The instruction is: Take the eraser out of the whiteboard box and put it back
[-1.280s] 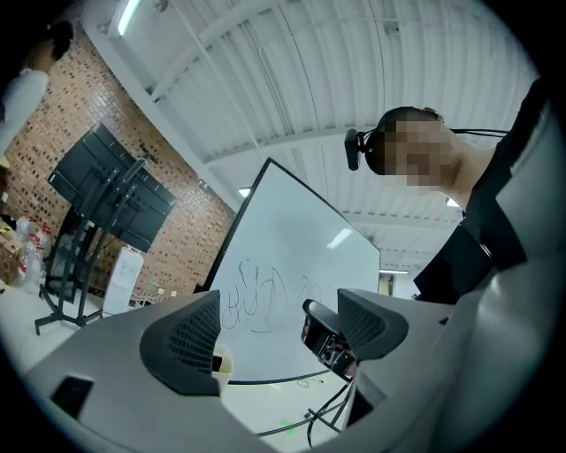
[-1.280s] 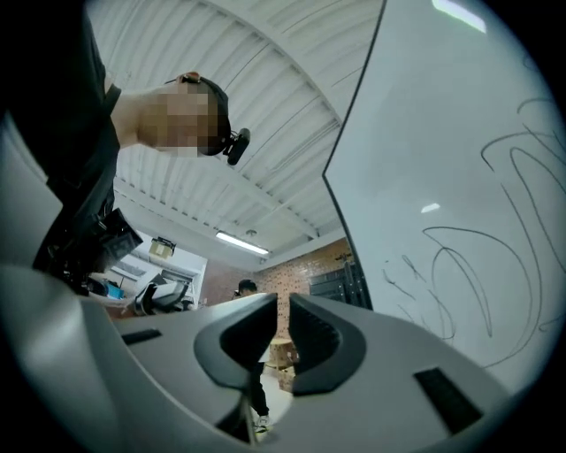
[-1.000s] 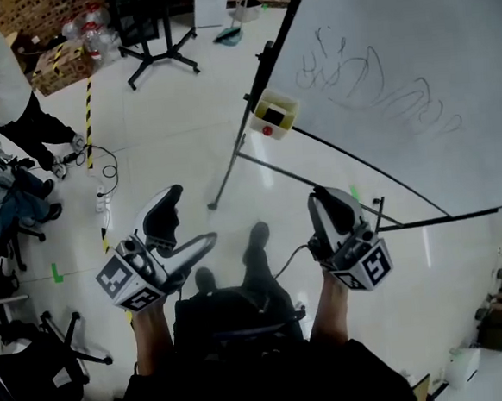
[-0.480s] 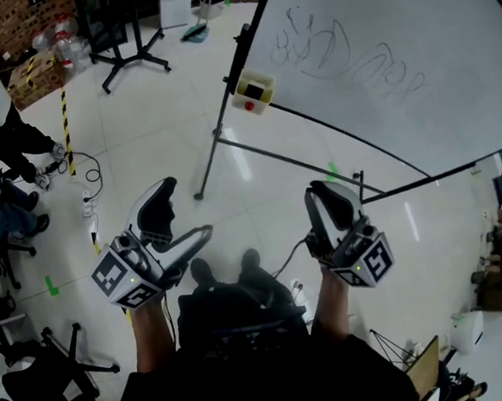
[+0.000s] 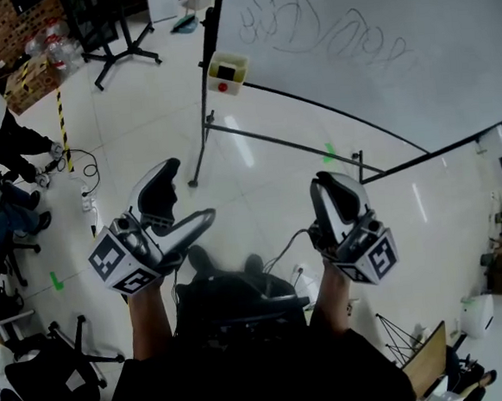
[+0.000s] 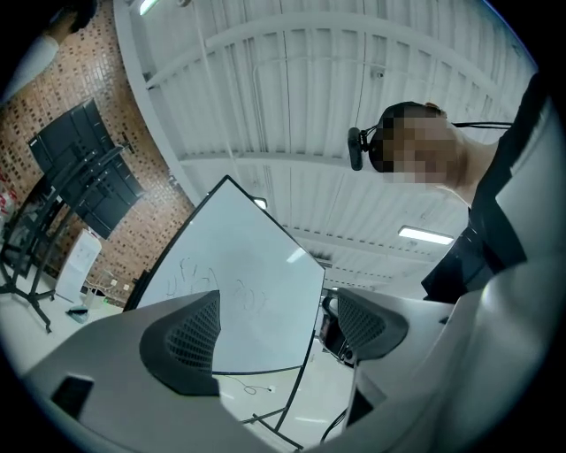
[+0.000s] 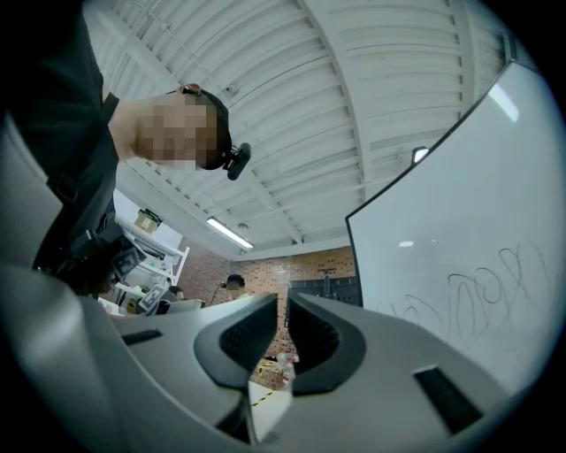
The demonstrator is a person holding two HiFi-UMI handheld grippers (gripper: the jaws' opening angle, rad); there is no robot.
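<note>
- L gripper [image 5: 190, 191] – jaws wide apart, nothing between them; held low, well short of the board.
- Whiteboard box [image 5: 235, 84] – cream, fixed at left edge of whiteboard [image 5: 378, 55]. Dark shape [image 5: 227, 67] inside is prob. the eraser, too small to confirm.
- Eraser likely light, w/ stiff back and soft felt; pinch across its narrow sides.
- R gripper [image 5: 329, 185] – jaws nearly together, empty.

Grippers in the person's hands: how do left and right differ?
The left gripper has its fingers wide apart; the right gripper has its fingers almost together. The whiteboard fills the left gripper's gap; the right gripper's slit shows a sliver of room. Both hold nothing.
</note>
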